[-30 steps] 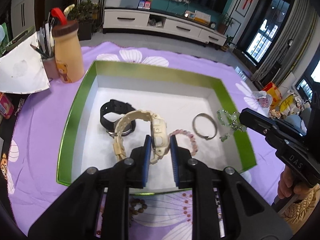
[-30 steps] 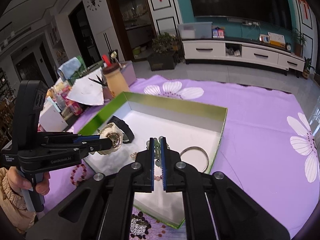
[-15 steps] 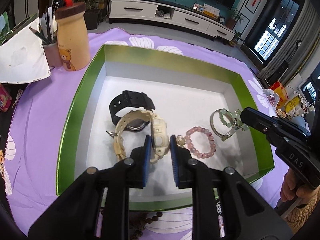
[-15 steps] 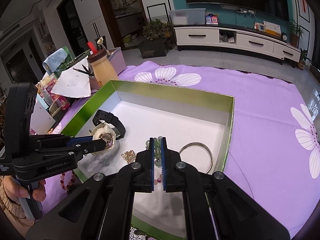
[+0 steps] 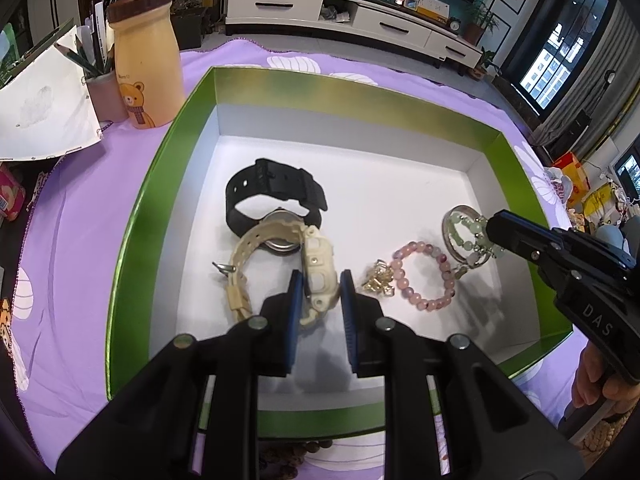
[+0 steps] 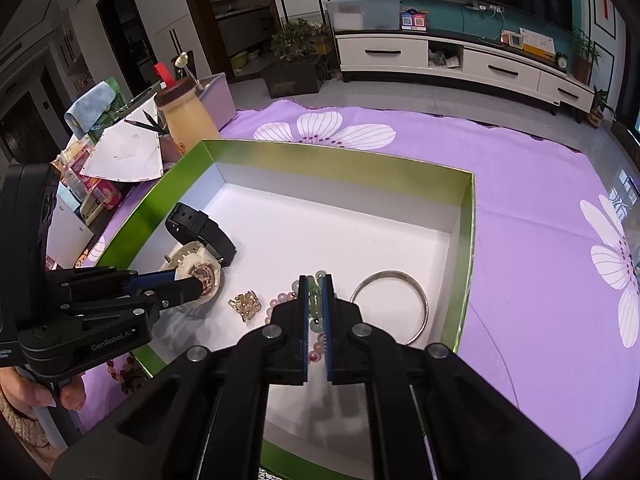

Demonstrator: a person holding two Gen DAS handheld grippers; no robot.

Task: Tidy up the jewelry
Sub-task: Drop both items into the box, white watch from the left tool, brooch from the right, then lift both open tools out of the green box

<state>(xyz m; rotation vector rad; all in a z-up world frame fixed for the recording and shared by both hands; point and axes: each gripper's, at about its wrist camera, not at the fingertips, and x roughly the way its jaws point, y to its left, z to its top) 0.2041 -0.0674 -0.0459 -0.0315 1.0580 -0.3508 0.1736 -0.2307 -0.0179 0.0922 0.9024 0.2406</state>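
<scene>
1. The left gripper (image 5: 319, 294) is gripping the cream plastic wristwatch (image 5: 316, 268) by its case, jaws parted only as wide as that case. The watch is sitting low in the middle of the left wrist view, its strap lying against the black strap watch (image 5: 274, 196) inside the green-walled, white-floored box (image 5: 132, 216).
2. The right gripper (image 6: 316, 300) is holding the pale green bead bracelet (image 6: 316, 304) with its jaws almost fully closed, over the box floor at centre of the right wrist view.
3. If the cream watch is being released here, its strap may settle across the black watch, leaving the two piled up.
4. The green beads are hanging over the silver metal bangle (image 6: 416, 300) and the pink bead bracelet (image 5: 424, 276); dropped there, they could loop through either and tangle.
5. The small gold charm cluster (image 6: 245, 304) is lying between the two grippers, so either one lowering could be knocking it aside.
6. The thin grip on a few beads could slip, letting the strand fall early.
</scene>
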